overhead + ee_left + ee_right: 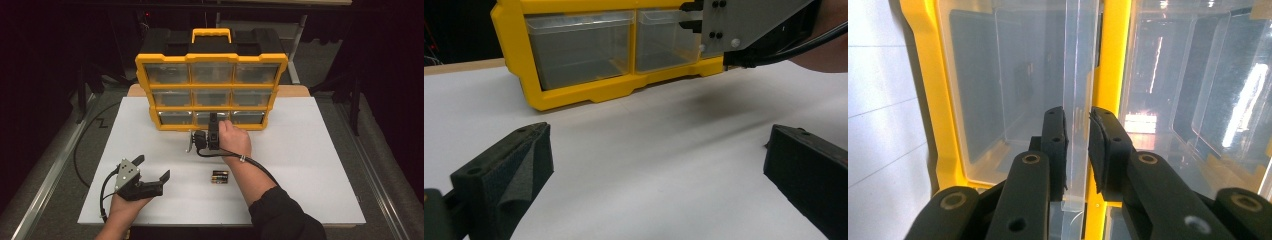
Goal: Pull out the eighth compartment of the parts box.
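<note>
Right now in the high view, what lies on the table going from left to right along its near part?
Left gripper → batteries → the person's right forearm.

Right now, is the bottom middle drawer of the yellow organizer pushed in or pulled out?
Pushed in, as far as shows: the clear plastic drawer sits level with its neighbours in the yellow organizer. The right claw is clamped on its front lip.

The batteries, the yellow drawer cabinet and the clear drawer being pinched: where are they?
batteries [219,176], high view, middle of the pair lying on the table.
yellow drawer cabinet [212,58], high view, top bar of its frame.
clear drawer [1077,100], right gripper view, front lip between the pads.
</note>
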